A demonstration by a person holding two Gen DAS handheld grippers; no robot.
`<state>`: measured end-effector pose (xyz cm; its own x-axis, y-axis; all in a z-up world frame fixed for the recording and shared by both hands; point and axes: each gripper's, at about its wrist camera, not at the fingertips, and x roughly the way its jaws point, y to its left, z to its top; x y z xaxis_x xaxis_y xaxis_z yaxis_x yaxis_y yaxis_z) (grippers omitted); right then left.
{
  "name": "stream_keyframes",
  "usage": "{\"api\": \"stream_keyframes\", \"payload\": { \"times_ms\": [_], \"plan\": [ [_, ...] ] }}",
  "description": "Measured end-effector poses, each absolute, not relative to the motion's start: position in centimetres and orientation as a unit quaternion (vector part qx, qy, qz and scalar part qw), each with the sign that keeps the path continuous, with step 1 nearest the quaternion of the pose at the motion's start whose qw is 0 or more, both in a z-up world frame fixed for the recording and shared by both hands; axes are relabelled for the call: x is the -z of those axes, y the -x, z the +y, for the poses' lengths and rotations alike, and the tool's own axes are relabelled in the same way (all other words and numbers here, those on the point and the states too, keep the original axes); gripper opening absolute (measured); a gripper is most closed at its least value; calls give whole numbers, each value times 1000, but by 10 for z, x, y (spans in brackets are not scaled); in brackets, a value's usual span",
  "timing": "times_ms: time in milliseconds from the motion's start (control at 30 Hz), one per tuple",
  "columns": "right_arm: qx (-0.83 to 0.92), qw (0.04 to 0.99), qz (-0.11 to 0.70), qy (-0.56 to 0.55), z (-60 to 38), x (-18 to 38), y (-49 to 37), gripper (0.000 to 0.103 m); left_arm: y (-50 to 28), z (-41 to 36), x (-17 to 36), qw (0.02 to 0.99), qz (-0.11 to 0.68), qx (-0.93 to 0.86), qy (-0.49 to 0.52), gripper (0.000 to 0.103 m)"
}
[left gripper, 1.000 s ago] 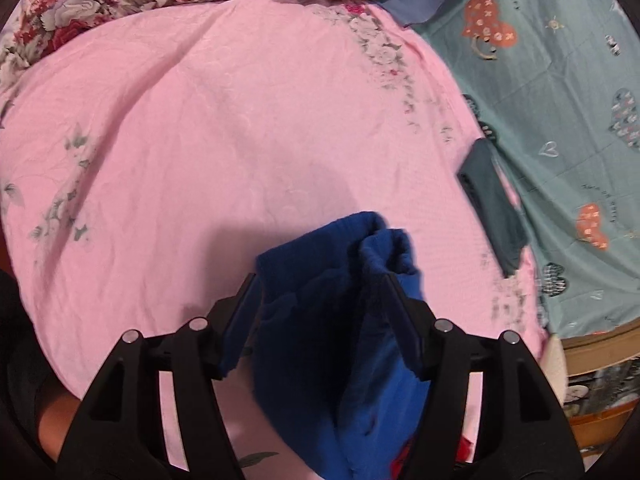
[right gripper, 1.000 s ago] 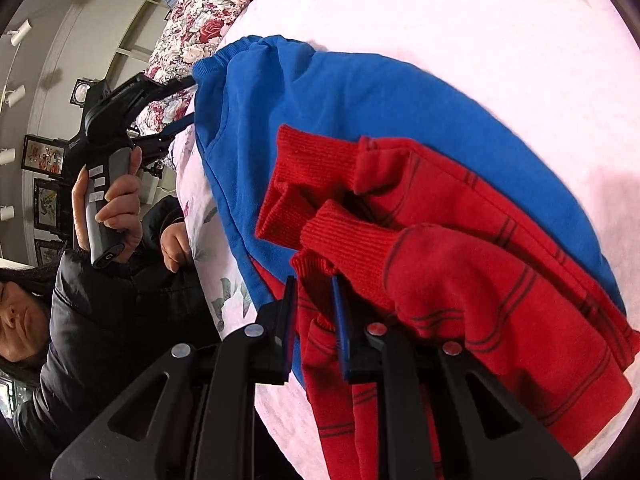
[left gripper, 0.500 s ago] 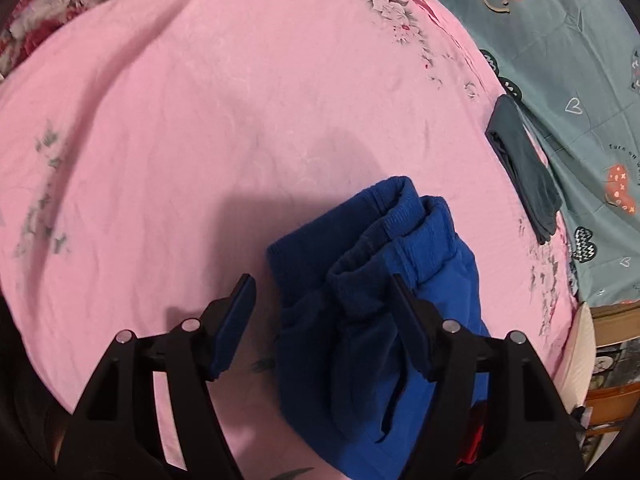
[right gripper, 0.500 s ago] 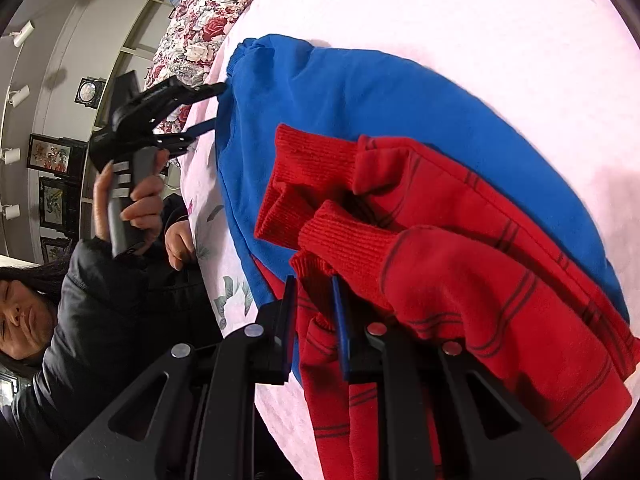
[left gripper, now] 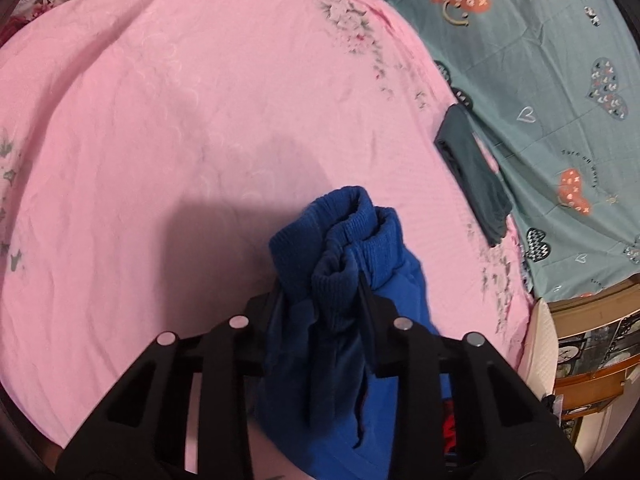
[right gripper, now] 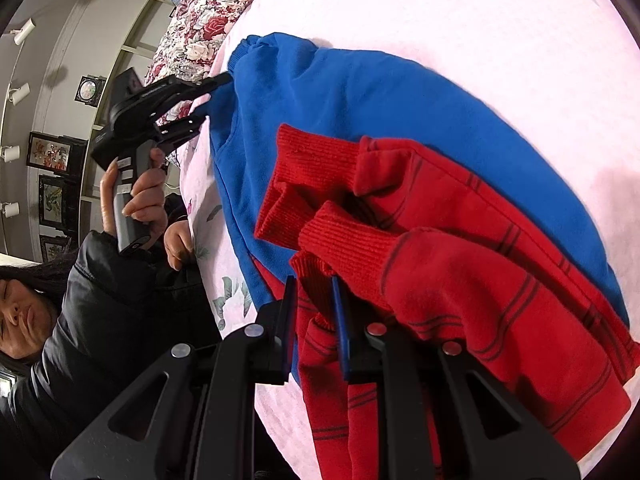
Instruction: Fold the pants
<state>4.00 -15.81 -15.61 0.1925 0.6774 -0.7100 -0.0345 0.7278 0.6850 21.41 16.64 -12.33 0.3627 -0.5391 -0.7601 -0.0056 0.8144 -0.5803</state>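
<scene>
The pants are blue at the waist [left gripper: 340,240] [right gripper: 360,104] and red with dark stripes at the legs [right gripper: 472,264], lying folded on the pink bedsheet [left gripper: 160,120]. My left gripper [left gripper: 320,300] is shut on the bunched blue ribbed waistband, which sticks out past the fingertips. In the right wrist view the left gripper [right gripper: 216,96] shows at the blue edge, held by a hand. My right gripper [right gripper: 314,296] is shut on the red ribbed leg cuffs, which drape over its fingers.
A dark folded garment [left gripper: 472,172] lies at the pink sheet's right edge, next to a teal patterned sheet [left gripper: 540,60]. A floral pillow [right gripper: 208,20] lies at the bed's far end. The person in a black jacket [right gripper: 100,300] is at the bedside.
My left gripper was open around the blue waistband and has closed on it, bunching the fabric. My right gripper has kept its grip on the red cuffs without moving.
</scene>
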Motion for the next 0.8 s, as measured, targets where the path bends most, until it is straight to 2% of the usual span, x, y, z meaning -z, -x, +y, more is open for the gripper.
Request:
{"api": "stream_keyframes", "payload": {
  "times_ms": [233, 500, 633, 800],
  "plan": [
    [-254, 724, 569, -296, -172, 140, -27, 20, -169, 141, 45, 830, 482, 191, 207, 31],
    [-232, 744, 538, -322, -227, 117, 16, 20, -86, 60, -23, 857, 444, 245, 94, 31],
    [-190, 751, 521, -359, -273, 119, 51, 20, -36, 2, -19, 849, 446, 283, 24, 31],
    [-152, 749, 505, -400, -309, 129, 83, 20, 25, -70, 28, 814, 481, 321, -57, 31]
  ]
}}
